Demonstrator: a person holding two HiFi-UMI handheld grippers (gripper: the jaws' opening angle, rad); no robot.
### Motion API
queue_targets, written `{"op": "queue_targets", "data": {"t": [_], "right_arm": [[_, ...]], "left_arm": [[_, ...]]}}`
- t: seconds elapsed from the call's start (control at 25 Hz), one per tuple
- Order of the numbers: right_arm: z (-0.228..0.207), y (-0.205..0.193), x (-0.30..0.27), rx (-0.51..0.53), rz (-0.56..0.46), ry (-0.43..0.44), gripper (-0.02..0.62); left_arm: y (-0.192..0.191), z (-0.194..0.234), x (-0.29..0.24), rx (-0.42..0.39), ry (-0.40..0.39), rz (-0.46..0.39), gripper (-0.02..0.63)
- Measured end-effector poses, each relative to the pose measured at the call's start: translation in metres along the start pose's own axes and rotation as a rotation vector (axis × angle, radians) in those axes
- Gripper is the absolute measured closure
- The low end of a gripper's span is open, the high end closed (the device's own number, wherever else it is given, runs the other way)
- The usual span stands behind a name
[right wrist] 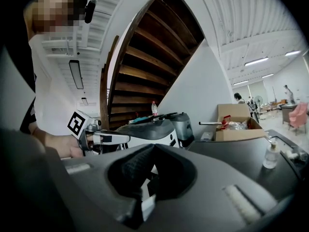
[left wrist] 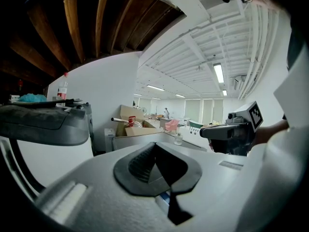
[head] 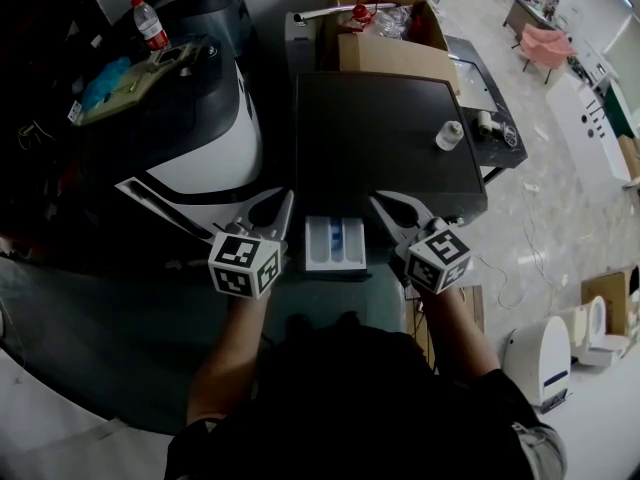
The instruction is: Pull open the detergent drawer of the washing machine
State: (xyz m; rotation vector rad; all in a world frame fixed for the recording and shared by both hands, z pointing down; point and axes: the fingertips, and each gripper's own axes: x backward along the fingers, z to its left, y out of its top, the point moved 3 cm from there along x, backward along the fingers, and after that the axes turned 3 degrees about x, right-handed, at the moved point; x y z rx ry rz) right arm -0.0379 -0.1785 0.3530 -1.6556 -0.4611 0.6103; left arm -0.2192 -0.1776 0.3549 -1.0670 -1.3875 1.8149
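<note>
Gaping detergent drawer (head: 318, 246), blue insert (head: 337, 236) inside

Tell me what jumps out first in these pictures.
The white detergent drawer stands pulled out of the dark washing machine, at the head view's middle. The left tongs and right tongs, both shut with nothing between them, flank it, one on each side. A small clear bottle stands on the machine's top, to the right.

Dim, shadowy head view; ceiling strip lights (left wrist: 218, 73) glare; fisheye edges darken.
</note>
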Motion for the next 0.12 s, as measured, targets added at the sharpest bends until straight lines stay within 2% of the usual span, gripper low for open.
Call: {"op": "queue_targets", "data": {"t": [0.12], "right_arm": [[0.0015, -0.0005, -0.0011, 0.005, 0.003, 0.003, 0.594]], "left_arm": [[-0.0004, -0.0006, -0.0007, 0.003, -0.004, 0.001, 0.595]]}}
